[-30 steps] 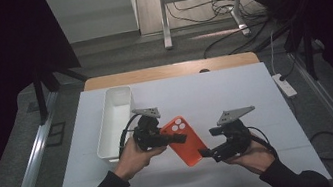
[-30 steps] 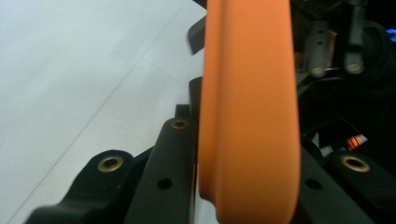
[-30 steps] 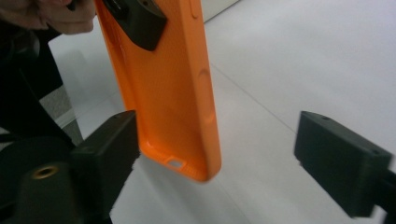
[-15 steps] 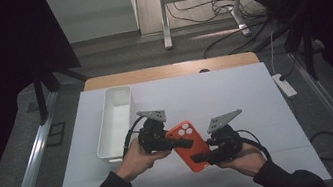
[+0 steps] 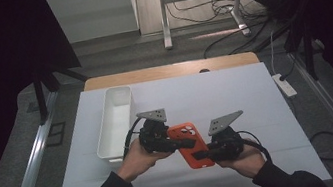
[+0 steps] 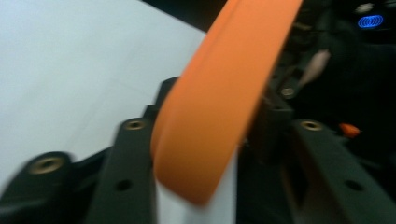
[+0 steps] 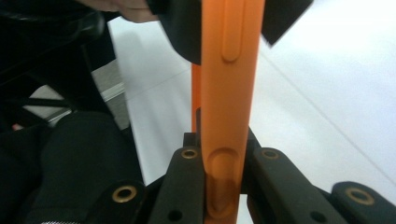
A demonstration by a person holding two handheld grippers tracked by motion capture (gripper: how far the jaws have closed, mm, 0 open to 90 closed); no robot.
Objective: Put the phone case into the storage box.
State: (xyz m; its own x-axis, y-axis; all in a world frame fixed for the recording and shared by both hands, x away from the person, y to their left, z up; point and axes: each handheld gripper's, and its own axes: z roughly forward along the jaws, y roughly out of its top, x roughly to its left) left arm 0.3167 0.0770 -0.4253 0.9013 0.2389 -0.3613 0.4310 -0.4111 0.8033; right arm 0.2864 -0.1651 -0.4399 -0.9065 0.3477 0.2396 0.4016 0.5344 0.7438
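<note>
Orange phone case (image 5: 191, 145), handed over above the table (image 5: 235, 92): right gripper (image 5: 204, 156) fingers have just pinched its near edge, left gripper (image 5: 182, 143) fingers have just spread, so withdraw left slowly.

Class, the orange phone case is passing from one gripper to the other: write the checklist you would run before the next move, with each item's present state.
1. Right gripper clamped on the orange phone case: ok, jaws just closed against its edge.
2. Left gripper released: cannot tell; jaws just been opening, case between them.
3. Case off the table: ok.
4. White bin upright, within reach: ok.
5. Case undamaged: cannot tell.
</note>
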